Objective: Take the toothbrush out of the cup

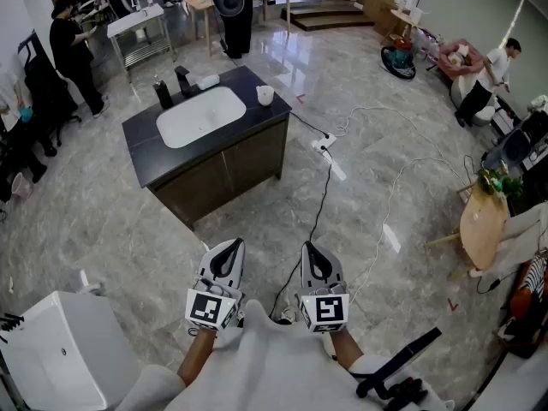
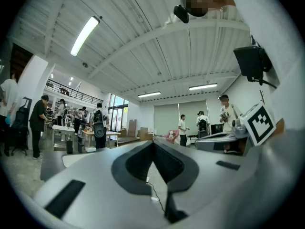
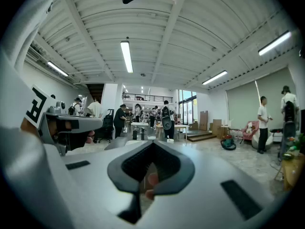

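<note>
Left gripper [image 1: 229, 248] and right gripper [image 1: 312, 252] are held side by side low in the head view, close to the person's body and a little apart from each other. Both point forward and roughly level over the marble floor [image 1: 103, 212]. Each gripper view shows its jaws brought together, the dark pads meeting tip to tip. The marker cubes [image 1: 211, 308] sit at the rear of each gripper, just ahead of the person's forearms, which come out of light sleeves.

Well ahead of the grippers stands a dark table [image 1: 257, 122] with cabinet doors below and a white oval sink [image 1: 200, 116] set into its top. A black faucet [image 1: 182, 80] and a dark bottle [image 1: 163, 93] stand behind the sink. The cup [image 1: 265, 95] is small and white and stands upright near the table's far right corner, beside the sink and apart from it. It is too small to tell whether the toothbrush shows above its rim. The right gripper view catches the same cup as a pale speck just beyond its jaw tips. A black cable [image 1: 324, 187] runs across the floor from between the grippers toward the table's right end.
</note>
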